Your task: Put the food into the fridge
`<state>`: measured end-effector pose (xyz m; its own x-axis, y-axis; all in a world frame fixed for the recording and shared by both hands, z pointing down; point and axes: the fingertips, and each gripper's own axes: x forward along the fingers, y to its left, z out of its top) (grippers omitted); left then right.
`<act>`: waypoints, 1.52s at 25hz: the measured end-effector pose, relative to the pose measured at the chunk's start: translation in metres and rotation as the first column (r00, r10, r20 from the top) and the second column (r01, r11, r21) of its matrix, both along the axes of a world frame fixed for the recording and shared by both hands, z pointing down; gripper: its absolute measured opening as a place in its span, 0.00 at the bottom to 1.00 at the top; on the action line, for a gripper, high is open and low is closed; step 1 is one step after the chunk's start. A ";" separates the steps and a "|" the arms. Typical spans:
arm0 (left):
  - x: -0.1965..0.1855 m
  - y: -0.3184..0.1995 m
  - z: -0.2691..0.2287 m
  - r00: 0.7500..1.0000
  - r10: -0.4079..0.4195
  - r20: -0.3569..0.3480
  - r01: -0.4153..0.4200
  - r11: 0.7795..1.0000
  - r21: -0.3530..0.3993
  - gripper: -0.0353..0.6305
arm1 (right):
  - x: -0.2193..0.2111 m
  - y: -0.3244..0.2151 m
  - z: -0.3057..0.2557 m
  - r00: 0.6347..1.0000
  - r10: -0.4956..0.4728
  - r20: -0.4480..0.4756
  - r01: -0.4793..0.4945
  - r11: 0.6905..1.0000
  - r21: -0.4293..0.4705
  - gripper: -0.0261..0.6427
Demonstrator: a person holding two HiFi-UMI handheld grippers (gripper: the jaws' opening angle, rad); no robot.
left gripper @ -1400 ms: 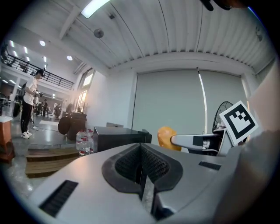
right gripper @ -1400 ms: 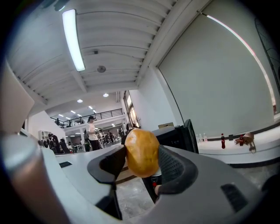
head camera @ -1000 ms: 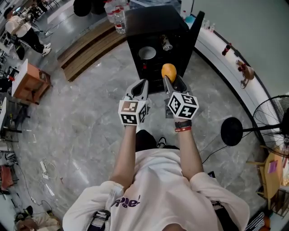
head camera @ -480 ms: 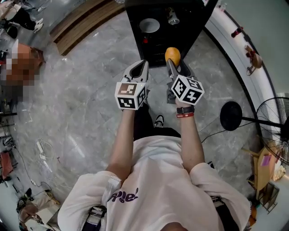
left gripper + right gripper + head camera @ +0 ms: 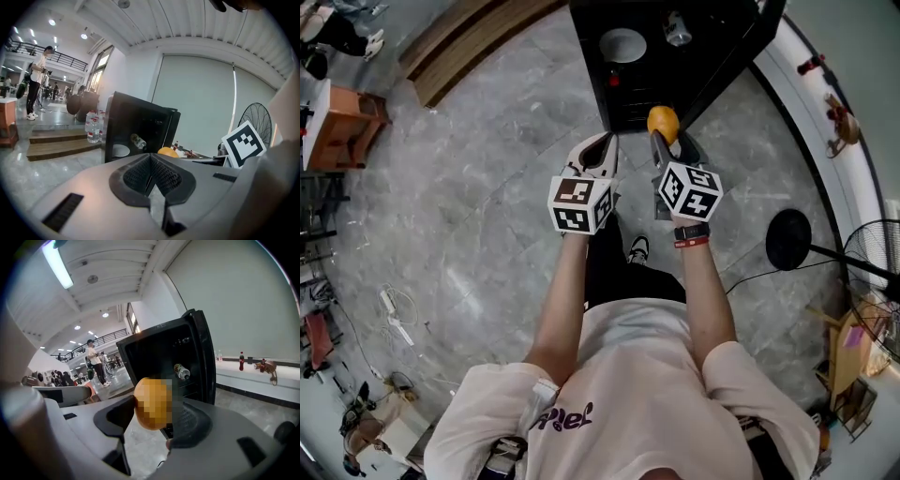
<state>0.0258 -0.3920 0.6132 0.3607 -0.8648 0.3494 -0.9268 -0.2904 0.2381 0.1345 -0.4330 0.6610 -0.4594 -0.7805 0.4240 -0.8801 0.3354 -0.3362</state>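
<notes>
An orange (image 5: pixel 663 122) (image 5: pixel 152 403) sits between the jaws of my right gripper (image 5: pixel 667 142) (image 5: pixel 154 420), which is shut on it and held up in front of the black fridge (image 5: pixel 675 56) (image 5: pixel 164 357). The fridge door (image 5: pixel 741 52) stands open; inside are a white plate (image 5: pixel 622 44) (image 5: pixel 120 150) and a lying bottle (image 5: pixel 677 30) (image 5: pixel 181 371). My left gripper (image 5: pixel 592 155) (image 5: pixel 149 180) hangs beside the right one, its jaws shut with nothing between them. The orange also shows past the left gripper (image 5: pixel 168 152).
Grey marble floor (image 5: pixel 487 206) around me. A wooden step (image 5: pixel 459 47) lies left of the fridge with water bottles (image 5: pixel 93 129) on it. A white ledge (image 5: pixel 825 122) runs along the right wall. A standing fan's base (image 5: pixel 789 240) is at right. People stand in the distance (image 5: pixel 37 79).
Both grippers have drawn closer to the fridge front, the orange still held in the right one. The left gripper stays level beside it.
</notes>
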 end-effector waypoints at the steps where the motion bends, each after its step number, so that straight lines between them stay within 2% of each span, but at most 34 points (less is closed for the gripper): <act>1: -0.002 -0.005 0.005 1.000 0.001 0.000 -0.001 1.000 -0.005 0.08 | -0.004 -0.004 0.006 1.000 -0.008 -0.002 0.008 1.000 -0.005 0.42; 7: -0.012 -0.032 0.029 1.000 0.000 -0.028 0.000 1.000 -0.031 0.08 | -0.019 -0.035 0.041 1.000 -0.017 0.015 0.018 0.999 -0.049 0.42; 12: -0.022 -0.053 0.043 0.999 -0.009 -0.051 0.006 0.999 -0.049 0.08 | -0.035 -0.066 0.059 0.996 -0.003 0.091 0.012 0.995 -0.096 0.42; 27: -0.044 -0.106 0.057 0.996 -0.010 -0.085 0.004 0.997 -0.074 0.08 | -0.064 -0.159 0.079 1.000 -0.018 0.002 0.018 0.997 -0.078 0.42; 38: -0.060 -0.122 0.056 0.998 -0.009 -0.057 0.005 0.997 -0.074 0.08 | -0.096 -0.212 0.092 0.997 -0.065 -0.040 0.063 0.997 -0.049 0.42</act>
